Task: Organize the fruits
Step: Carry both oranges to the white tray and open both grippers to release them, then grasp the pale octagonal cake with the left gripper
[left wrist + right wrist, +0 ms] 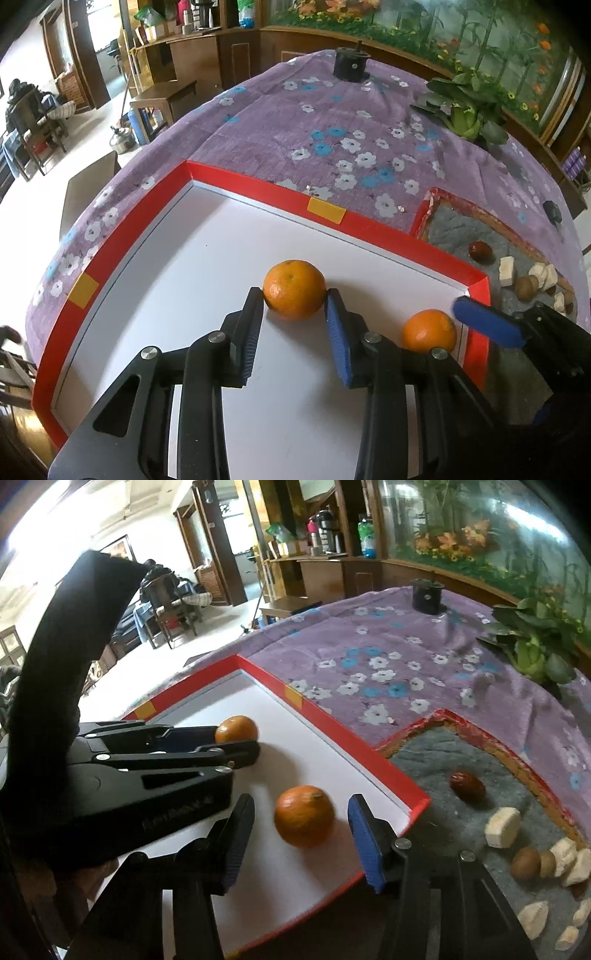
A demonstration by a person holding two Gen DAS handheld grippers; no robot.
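Two oranges lie in a white tray with a red rim (258, 186). My left gripper (294, 295) has its pads against both sides of the far orange (294, 289), which rests on the tray floor. The second orange (429, 331) lies near the tray's right corner. In the right wrist view my right gripper (301, 814) is open around this second orange (304, 815), with gaps on both sides. The left gripper (236, 751) and its orange (236, 729) also show there, further left in the tray (332, 734).
A second red-rimmed tray with a grey lining (424, 760) sits to the right, holding a red date (467, 784), a kiwi (525, 864) and several pale fruit chunks. The purple flowered cloth (332, 129) bears leafy greens (467, 110) and a black holder (351, 64).
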